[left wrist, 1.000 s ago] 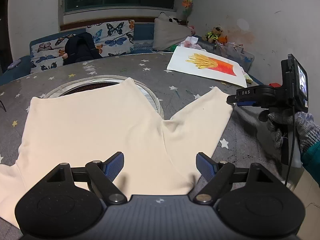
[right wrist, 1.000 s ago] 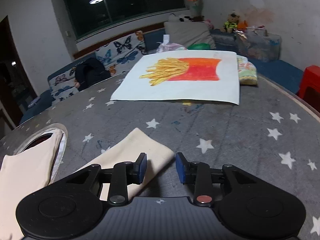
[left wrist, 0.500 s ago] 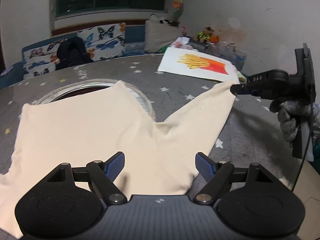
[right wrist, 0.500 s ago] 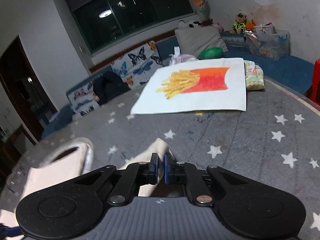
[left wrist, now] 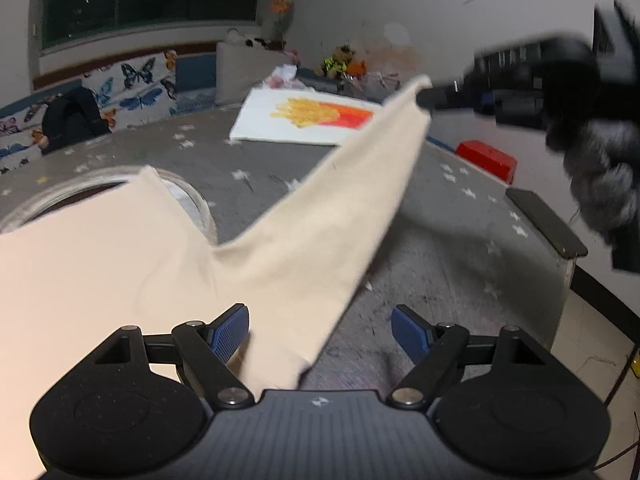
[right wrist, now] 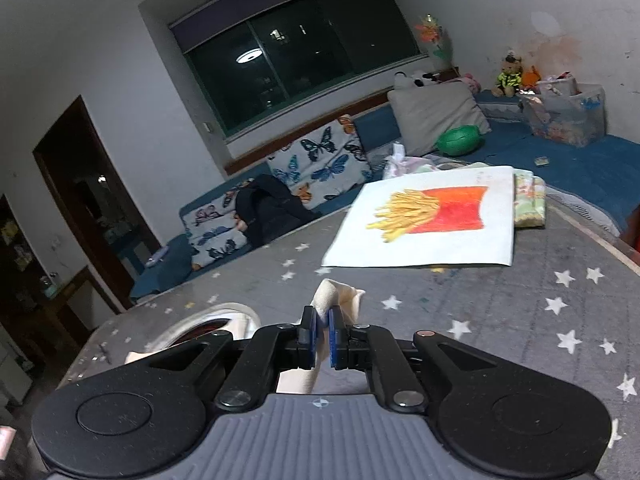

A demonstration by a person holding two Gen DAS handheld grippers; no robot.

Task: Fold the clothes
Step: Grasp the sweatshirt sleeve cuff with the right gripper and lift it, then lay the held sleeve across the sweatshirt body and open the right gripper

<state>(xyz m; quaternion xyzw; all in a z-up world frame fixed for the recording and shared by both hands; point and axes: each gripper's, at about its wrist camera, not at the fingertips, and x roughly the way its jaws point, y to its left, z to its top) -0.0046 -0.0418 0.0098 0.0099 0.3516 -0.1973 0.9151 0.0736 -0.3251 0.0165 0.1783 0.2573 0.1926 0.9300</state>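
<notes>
A cream garment (left wrist: 120, 264) lies spread on the grey star-patterned table (left wrist: 460, 248). Its right sleeve (left wrist: 360, 196) is lifted off the table and stretched up to the right. My right gripper (right wrist: 323, 338) is shut on the sleeve's end (right wrist: 340, 298); it also shows blurred in the left wrist view (left wrist: 424, 98), held by a gloved hand (left wrist: 600, 184). My left gripper (left wrist: 320, 330) is open and empty, low over the garment's near edge, its left fingertip (left wrist: 230, 330) above the cloth.
A french-fries drawing (right wrist: 428, 220) lies at the table's far side. A round white-rimmed opening (left wrist: 104, 188) lies under the garment. A dark phone (left wrist: 544, 222) lies near the table's right edge. A red stool (left wrist: 486, 158) and a sofa (right wrist: 312, 168) stand beyond.
My right gripper closed on the sleeve end and raised it off the table, up and to the right. My left gripper stayed open and shifted a little right along the garment's near edge.
</notes>
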